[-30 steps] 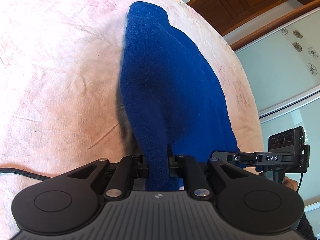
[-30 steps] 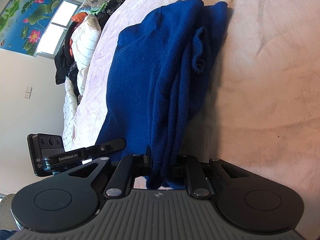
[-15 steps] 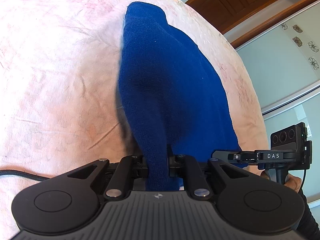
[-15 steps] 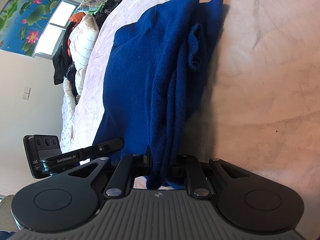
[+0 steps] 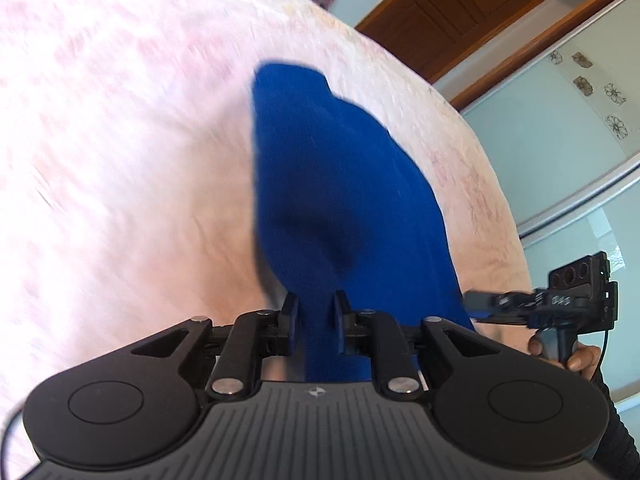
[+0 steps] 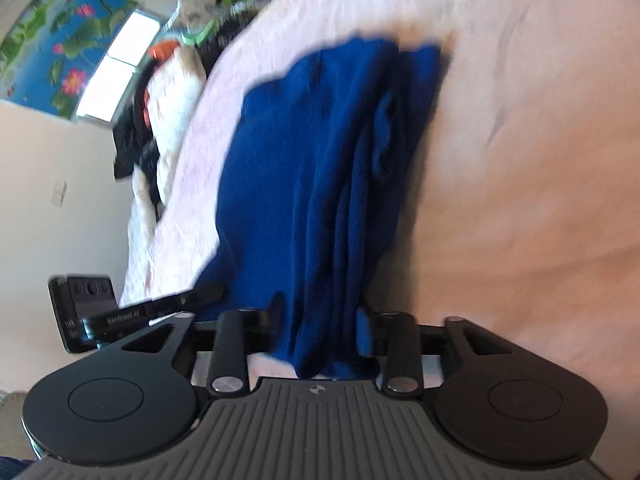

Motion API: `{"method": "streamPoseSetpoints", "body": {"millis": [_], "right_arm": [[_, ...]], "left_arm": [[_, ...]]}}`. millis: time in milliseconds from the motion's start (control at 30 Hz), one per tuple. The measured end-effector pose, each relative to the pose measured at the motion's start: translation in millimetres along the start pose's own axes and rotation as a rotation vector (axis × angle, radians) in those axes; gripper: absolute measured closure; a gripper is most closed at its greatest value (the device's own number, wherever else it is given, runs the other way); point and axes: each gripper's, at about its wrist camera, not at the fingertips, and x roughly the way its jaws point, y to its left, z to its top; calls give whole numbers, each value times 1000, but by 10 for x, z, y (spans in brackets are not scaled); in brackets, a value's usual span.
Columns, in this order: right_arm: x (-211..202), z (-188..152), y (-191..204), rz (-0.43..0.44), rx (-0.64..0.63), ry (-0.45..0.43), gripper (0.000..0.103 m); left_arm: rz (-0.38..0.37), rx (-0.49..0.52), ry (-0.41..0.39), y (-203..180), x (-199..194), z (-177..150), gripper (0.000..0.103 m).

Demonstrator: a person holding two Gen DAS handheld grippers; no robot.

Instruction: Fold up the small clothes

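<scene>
On the pale pink bedspread (image 5: 120, 160) a folded blue knit garment (image 5: 340, 184) lies stretched toward twelve o'clock from both tools. The left gripper (image 5: 314, 322) has just been opening; its jaws stand slightly parted, with the garment's near end between them and a sliver of gap at the left pad. The right gripper (image 6: 320, 330) has also just been opening and is spread wider, the bunched hem (image 6: 320, 344) lying loose between its fingers.
</scene>
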Motion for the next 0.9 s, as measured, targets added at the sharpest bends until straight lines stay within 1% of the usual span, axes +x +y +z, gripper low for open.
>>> {"method": "streamPoseSetpoints", "body": {"millis": [33,100,167,233,300,367,433,500,533,567,600,633,667,700,767,800,867,900], "right_arm": [[-116,73,-31,7,5,-47,50],[-261,260,-78,-9,9,-121,50],[-281,502,-146,-21,35,-172,49],[-170,756,-230,-38,59,-194,49],[2,983,-288,-66,75,-209,49],[224,1179,-297,-78,69,-198,49],[453,1327,-243,-114,34,-185,49],[689,1437,-160,-138,-12,-151,49],[794,1472,-121,-134,-37,-129,49],[871,1502,-76,-125,-62,-111,48],[930,1516,-36,-108,-82,-96,51],[982,1528,-17,-91,-92,-77,78],[1026,1536,4,-78,-95,-47,85],[1035,1535,16,-83,-107,-51,85],[963,1539,50,-102,-138,-82,86],[907,1558,31,-94,-137,-106,87],[848,1599,-127,-85,-82,-147,89],[902,1601,-238,-81,-42,-133,91]], "left_arm": [[14,2,-22,32,-53,75,80],[38,-18,-66,94,-107,265,73],[40,-30,-81,77,-37,396,73],[60,1,-72,-20,142,506,73],[108,27,-64,-103,345,624,73],[152,21,-71,-120,542,821,72],[171,5,-66,-87,695,1023,61],[179,25,-58,-78,804,1167,58],[188,42,-45,-89,873,1225,57],[193,50,-31,-94,927,1266,58],[194,52,-23,-94,969,1290,58],[194,58,-21,-94,992,1310,62],[198,79,-26,-118,1015,1320,70],[205,96,-27,-130,1019,1339,88],[212,144,-24,-200,1044,1363,90],[232,174,-23,-239,1079,1362,90],[277,220,-30,-284,1178,1321,91],[293,248,-43,-319,1202,1302,91]]}}
